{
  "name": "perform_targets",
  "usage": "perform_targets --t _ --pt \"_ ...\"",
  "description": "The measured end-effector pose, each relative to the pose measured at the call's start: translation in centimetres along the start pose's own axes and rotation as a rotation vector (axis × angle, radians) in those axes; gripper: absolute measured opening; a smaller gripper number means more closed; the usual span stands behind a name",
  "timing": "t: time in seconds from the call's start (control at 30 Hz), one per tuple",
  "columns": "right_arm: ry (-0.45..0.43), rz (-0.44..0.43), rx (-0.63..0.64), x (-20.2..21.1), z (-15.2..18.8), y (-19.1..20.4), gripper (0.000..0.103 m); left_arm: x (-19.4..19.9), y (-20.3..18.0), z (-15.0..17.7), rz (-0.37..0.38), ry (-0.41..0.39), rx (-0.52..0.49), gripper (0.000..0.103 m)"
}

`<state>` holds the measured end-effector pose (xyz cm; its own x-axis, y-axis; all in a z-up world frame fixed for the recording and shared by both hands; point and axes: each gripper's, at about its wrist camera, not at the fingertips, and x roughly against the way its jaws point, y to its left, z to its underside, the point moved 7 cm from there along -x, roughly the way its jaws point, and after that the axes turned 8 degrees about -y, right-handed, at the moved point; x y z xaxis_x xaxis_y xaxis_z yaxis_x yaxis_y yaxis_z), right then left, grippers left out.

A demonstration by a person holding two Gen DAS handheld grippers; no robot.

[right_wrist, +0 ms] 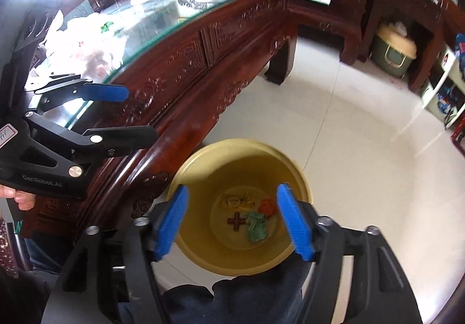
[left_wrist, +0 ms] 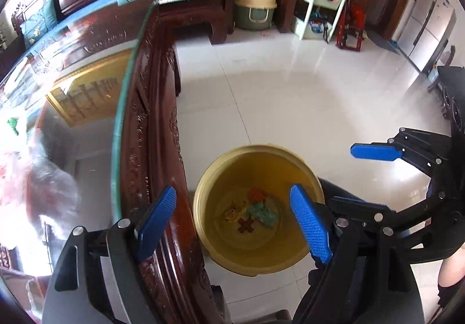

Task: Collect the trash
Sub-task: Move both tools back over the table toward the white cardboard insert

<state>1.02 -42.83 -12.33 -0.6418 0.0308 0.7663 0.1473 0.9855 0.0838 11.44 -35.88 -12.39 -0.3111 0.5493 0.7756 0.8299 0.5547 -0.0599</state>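
Directly below both our claws sits the yellow bin, crumpled wrappers already inside. Our right gripper and left gripper gape wide, empty; remaining litter lies up-left on the glass tabletop, nearer the left gripper.

yellow bin | green wad, orange wad (crumpled) | red-brown carved table | blue ribbed pads
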Motion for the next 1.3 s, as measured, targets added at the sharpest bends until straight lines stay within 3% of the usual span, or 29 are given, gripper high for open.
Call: perform_targets --t 0.2,0.43,0.8,1.0,1.1,1.17,1.3 --pt "-0.173 0.065 0.02 4.2 -2.5 2.1 0.095 5.2 0.9 0.5 -0.078 -0.148 -0.041 0.087" --pt "-0.287 0.163 0.116 6.0 -4.3 6.7 0.094 12.9 5.5 3.8 -0.212 -0.268 0.055 0.092" --pt "-0.378 -0.07 0.201 5.4 -6.7 18.4 0.095 21.0 15.1 10.7 -0.378 -0.325 0.281 0.095" --pt "-0.391 -0.219 0.235 4.7 -7.7 23.5 0.095 23.0 19.0 13.5 -0.443 -0.349 0.365 0.099" --pt "-0.413 -0.271 0.253 4.1 -8.5 25.9 0.094 23.4 21.5 15.1 -0.514 -0.344 0.411 0.099" --pt "-0.42 -0.281 0.271 3.6 -8.9 26.8 0.093 23.7 22.7 16.0 -0.495 -0.351 0.468 0.099" --pt "-0.374 -0.324 0.315 0.9 -9.9 28.6 0.076 23.8 25.0 16.8 -0.488 -0.354 0.519 0.099"
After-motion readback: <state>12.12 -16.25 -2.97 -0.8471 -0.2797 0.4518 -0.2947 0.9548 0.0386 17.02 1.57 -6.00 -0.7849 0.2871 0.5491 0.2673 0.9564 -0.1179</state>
